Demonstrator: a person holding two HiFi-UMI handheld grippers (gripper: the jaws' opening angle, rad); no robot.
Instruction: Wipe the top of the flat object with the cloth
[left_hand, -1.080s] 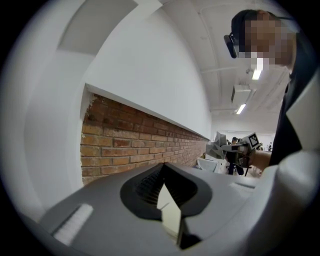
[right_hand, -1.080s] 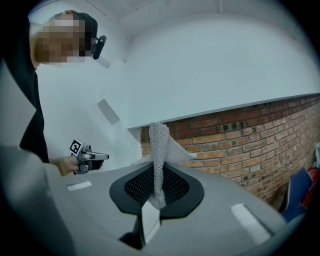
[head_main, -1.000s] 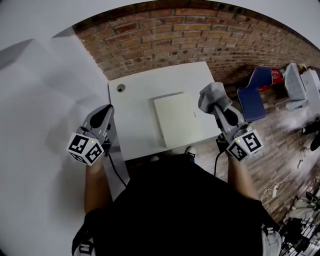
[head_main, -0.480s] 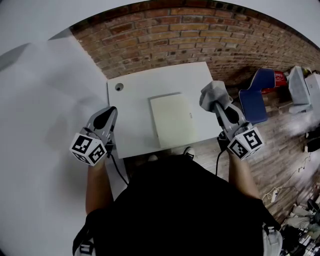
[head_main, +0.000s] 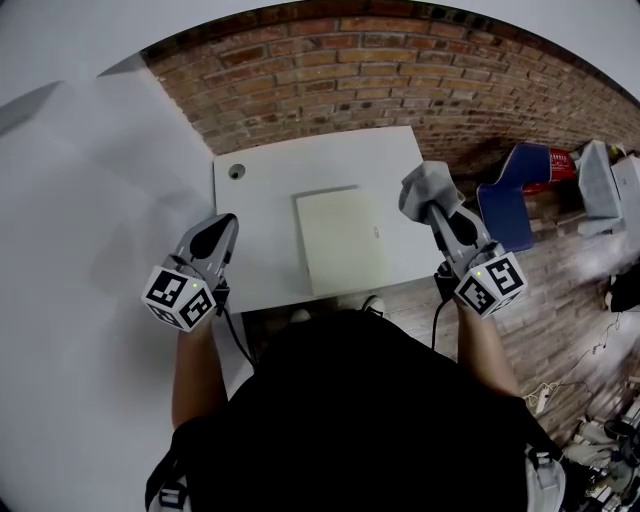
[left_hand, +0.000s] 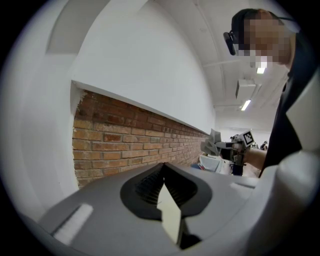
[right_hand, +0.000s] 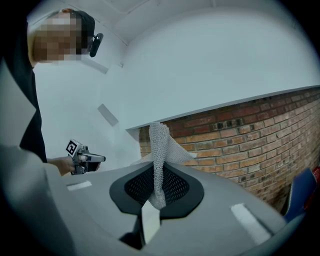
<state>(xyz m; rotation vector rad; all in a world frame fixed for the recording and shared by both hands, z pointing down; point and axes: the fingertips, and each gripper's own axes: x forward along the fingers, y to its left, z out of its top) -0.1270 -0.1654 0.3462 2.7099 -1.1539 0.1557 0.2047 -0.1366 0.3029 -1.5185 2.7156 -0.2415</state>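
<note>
A flat cream-coloured slab lies on the white table, toward its near right part. My right gripper is held up at the table's right edge, shut on a grey woven cloth that stands up out of its jaws; the cloth rises between the jaws in the right gripper view. My left gripper hovers at the table's left edge with its jaws pressed together and nothing in them. Both grippers are raised off the slab.
A brick floor surrounds the table, and a white wall runs along its left side. A round hole marks the table's far left corner. A blue chair and cluttered gear stand to the right.
The head view has shifted slightly; both grippers hold nearly the same places beside the table, and the cloth stays in the right jaws.
</note>
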